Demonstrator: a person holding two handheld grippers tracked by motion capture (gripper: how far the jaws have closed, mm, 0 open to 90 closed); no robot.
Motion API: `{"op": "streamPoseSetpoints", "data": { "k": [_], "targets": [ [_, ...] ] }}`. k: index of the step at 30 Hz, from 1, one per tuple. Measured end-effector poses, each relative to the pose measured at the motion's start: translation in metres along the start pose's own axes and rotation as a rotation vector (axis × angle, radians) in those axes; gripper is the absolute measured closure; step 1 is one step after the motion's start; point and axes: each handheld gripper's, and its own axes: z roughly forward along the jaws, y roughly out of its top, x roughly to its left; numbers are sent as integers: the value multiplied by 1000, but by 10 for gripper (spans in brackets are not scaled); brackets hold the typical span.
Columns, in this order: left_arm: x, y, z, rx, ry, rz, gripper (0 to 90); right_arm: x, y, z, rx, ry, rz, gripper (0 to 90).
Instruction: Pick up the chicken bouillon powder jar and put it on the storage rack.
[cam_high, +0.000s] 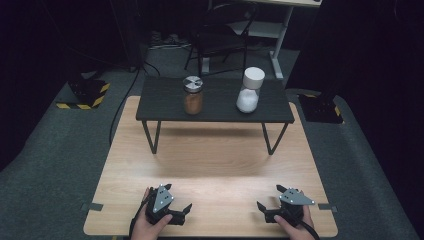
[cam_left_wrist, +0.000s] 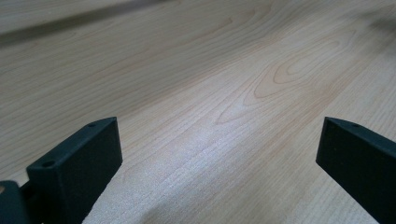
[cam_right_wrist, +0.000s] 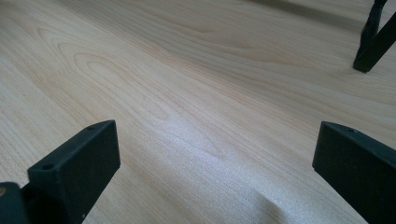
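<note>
Both grippers rest at the near edge of the wooden table (cam_high: 210, 165), each held in a hand. My left gripper (cam_high: 178, 196) stands open, its jaws wide apart over bare wood (cam_left_wrist: 219, 93), with nothing between them. My right gripper (cam_high: 269, 197) is open too and also holds nothing. At the far side, a black riser shelf (cam_high: 215, 112) carries a glass jar of brown powder with a metal lid (cam_high: 193, 95) and a jar of white grains with a white cap (cam_high: 250, 90). Both jars stand upright, far from the grippers.
The riser's thin black legs (cam_high: 151, 137) stand on the table, and one leg (cam_right_wrist: 371, 39) appears at the top right of the right gripper view. A dark chair (cam_high: 220, 35) and a desk frame (cam_high: 280, 40) stand beyond the table on grey carpet.
</note>
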Motion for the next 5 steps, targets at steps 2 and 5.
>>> {"op": "streamPoseSetpoints", "data": {
  "k": [2, 5],
  "targets": [
    [1, 1, 0, 6, -6, 3, 5, 0, 0, 1, -1, -3, -2, 3],
    [1, 0, -1, 6, -7, 7, 5, 0, 0, 2, -10, -2, -4, 3]
  ]
}}
